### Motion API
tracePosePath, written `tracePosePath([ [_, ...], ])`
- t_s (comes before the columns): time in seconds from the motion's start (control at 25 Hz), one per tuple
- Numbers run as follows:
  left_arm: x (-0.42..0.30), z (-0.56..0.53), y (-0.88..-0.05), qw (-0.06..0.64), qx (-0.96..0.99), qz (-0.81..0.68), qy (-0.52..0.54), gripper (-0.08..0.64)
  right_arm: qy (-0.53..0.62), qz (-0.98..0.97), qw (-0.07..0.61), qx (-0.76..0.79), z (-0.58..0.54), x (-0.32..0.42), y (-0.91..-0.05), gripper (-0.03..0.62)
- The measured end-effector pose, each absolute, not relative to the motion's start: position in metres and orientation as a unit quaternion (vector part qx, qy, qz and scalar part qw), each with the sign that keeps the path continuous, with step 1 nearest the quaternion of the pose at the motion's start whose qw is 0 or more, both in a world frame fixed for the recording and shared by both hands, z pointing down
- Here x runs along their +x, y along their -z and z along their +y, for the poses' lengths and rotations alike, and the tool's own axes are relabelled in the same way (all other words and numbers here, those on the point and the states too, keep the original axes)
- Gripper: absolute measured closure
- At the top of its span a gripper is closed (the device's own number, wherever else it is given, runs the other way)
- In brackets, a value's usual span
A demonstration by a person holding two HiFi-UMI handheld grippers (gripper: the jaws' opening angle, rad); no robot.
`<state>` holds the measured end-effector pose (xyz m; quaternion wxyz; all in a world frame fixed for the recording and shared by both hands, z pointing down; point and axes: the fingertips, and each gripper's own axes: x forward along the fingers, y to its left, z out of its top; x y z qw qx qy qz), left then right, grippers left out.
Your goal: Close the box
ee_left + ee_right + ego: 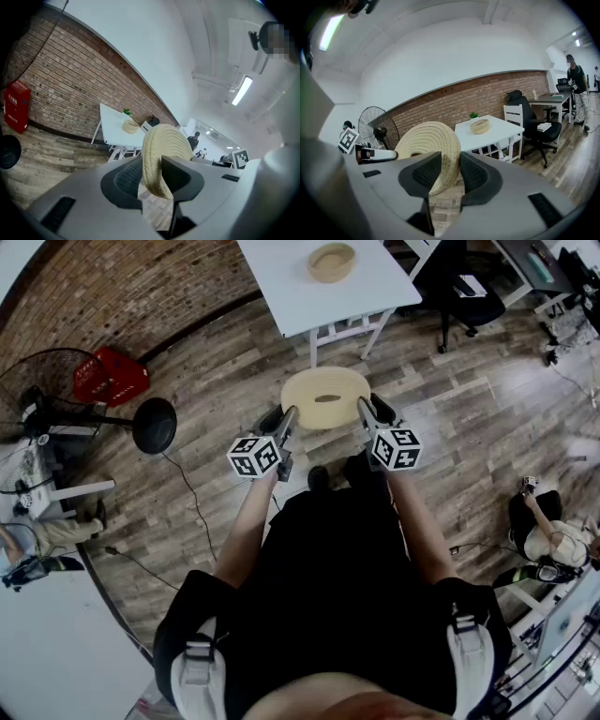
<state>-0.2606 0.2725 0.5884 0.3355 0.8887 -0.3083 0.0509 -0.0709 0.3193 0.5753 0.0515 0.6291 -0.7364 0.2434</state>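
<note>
Lid (325,397) in L tool (281,418), R tool (372,409)

- Lid (326,397): pale straw yellow, woven in coiled rings.
- Left tongs (152,174) and right tongs (445,171): light grey bodies with black, finely ribbed pads (125,177).
- Marker cubes (253,457): white faces with bold black square patterns.
- Basket (332,262): the same pale straw colour as the lid.
- Worktop (281,292): plain white, on white legs.
- Floor (216,371): grey-brown wood planks, staggered, with visible grain.
- Wall (122,287): red-brown brick with pale mortar lines; white above the brick in the gripper views.
- Crate (111,376): bright red.
- Fan (56,390): black, with a round black base.
- Office chair (464,292): black.
- Person's clothing (328,568): black, with light grey shoulder straps.
</note>
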Motion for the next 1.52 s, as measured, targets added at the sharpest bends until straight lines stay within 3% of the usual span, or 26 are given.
tracePosePath([
  [1.52,-0.208,0.222,-0.588,0.335,0.885,-0.317,-0.066,0.428,-0.264,-0.736,0.034,0.623,0.262,-0.017,-0.586,0.466],
])
